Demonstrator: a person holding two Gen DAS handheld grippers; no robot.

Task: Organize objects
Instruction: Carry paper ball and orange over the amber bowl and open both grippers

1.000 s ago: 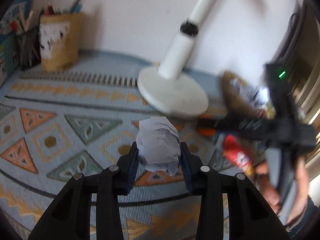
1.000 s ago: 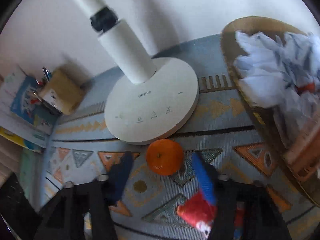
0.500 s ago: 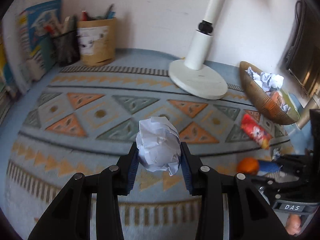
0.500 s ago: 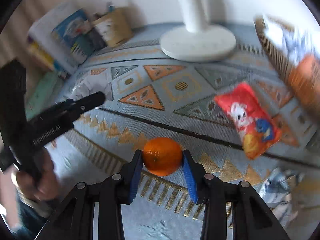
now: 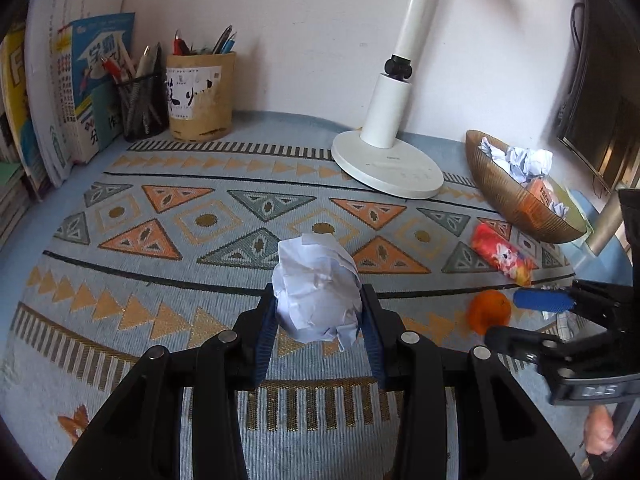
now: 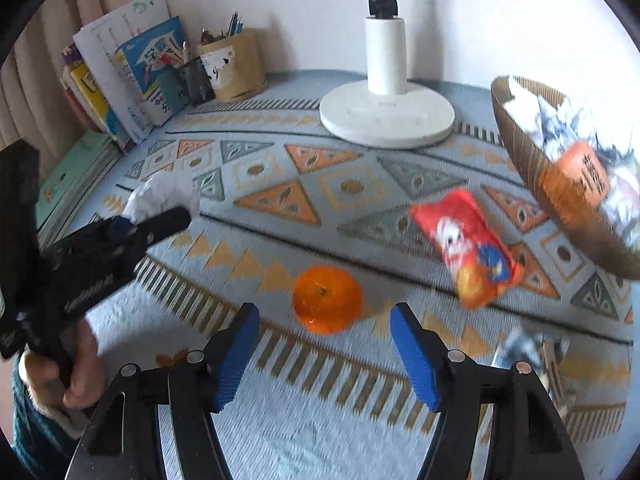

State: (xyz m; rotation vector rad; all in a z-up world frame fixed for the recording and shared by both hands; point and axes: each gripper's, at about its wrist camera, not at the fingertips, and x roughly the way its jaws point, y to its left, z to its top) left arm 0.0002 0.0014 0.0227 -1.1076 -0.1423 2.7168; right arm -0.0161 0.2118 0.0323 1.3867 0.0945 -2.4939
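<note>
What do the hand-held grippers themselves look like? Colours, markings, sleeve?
Both alike: the left hand-held gripper and the right hand-held gripper have matte black linkage frames with silver pivot screws and ribbed blue finger pads. White lettering, unreadable, marks their sides. Bare hand, dark teal sleeve. No cables visible.

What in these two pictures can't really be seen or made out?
- Left wrist view: the lamp head is cut off by the top edge.
- Right wrist view: the bowl is blurred and its contents run off the right edge.
- Right wrist view: the crumpled paper is partly hidden behind the left gripper.
</note>
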